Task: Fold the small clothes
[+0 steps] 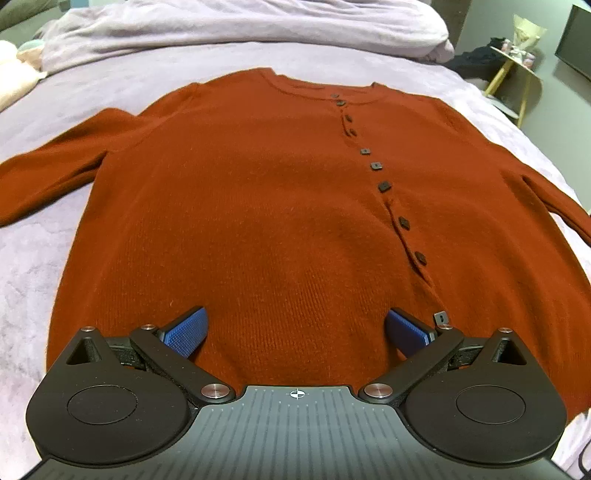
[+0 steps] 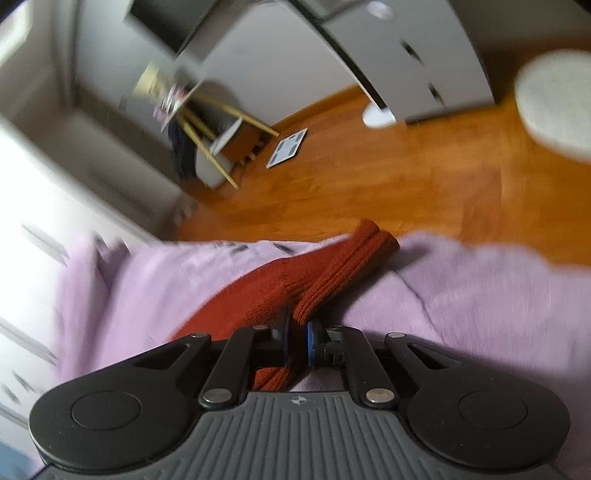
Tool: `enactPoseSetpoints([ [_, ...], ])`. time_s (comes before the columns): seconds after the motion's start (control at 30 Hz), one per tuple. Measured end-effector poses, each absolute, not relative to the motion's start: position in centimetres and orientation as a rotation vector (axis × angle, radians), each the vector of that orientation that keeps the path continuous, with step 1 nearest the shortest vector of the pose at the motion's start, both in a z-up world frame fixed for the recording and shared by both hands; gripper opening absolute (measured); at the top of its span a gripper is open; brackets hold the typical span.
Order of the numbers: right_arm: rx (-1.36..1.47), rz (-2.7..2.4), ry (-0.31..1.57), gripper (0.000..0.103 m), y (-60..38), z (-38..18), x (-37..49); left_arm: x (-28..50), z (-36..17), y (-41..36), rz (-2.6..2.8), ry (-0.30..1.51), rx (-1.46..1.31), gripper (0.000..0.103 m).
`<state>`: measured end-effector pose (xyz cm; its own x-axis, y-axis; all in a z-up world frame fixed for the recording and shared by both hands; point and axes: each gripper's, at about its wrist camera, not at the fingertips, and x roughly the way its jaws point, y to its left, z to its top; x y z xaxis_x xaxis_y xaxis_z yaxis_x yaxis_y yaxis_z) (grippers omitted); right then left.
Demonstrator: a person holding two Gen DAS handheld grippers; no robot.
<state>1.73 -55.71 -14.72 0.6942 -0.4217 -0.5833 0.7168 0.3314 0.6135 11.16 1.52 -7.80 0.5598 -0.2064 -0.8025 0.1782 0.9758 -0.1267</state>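
One rust cardigan lies flat on our lilac blanket, collar pointing away, hem nearest. Our left gripper hovers spread wide over the hem. Our right gripper pinches a ribbed cuff.

The rust cardigan is lying flat across the lavender bed, leaving bare blanket open beside its left sleeve. A rumpled duvet is blocking the far end. The left gripper is hanging wide open over the hem. Past the right gripper, the bed edge is dropping to open wooden floor, where a stool is standing.
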Motion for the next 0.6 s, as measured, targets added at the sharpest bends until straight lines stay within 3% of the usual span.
enactPoseSetpoints([
  [0.1, 0.609, -0.844, 0.456, 0.007, -52.4, -11.1, 5.1, 11.7, -7.3, 1.1, -0.216, 0.977, -0.016, 0.103],
  [0.3, 0.228, -0.522, 0.337, 0.007, -41.6, -4.5, 10.0, 12.9, -4.4, 1.3, -0.277, 0.915, -0.142, 0.103],
  [0.5, 0.033, -0.062, 0.358, 0.008, -28.7, -4.6, 13.3, 16.3, -2.8, -0.1, -0.373, 0.885, -0.215, 0.101],
  [0.57, -0.007, 0.036, 0.502, 0.033, -25.9, -6.9, 14.8, 17.9, -2.9, -0.9, -0.411, 0.899, -0.244, 0.096],
  [0.6, -0.003, 0.041, 0.551, 0.033, -25.3, -7.8, 15.2, 18.6, -3.2, -1.3, -0.422, 0.916, -0.251, 0.09],
])
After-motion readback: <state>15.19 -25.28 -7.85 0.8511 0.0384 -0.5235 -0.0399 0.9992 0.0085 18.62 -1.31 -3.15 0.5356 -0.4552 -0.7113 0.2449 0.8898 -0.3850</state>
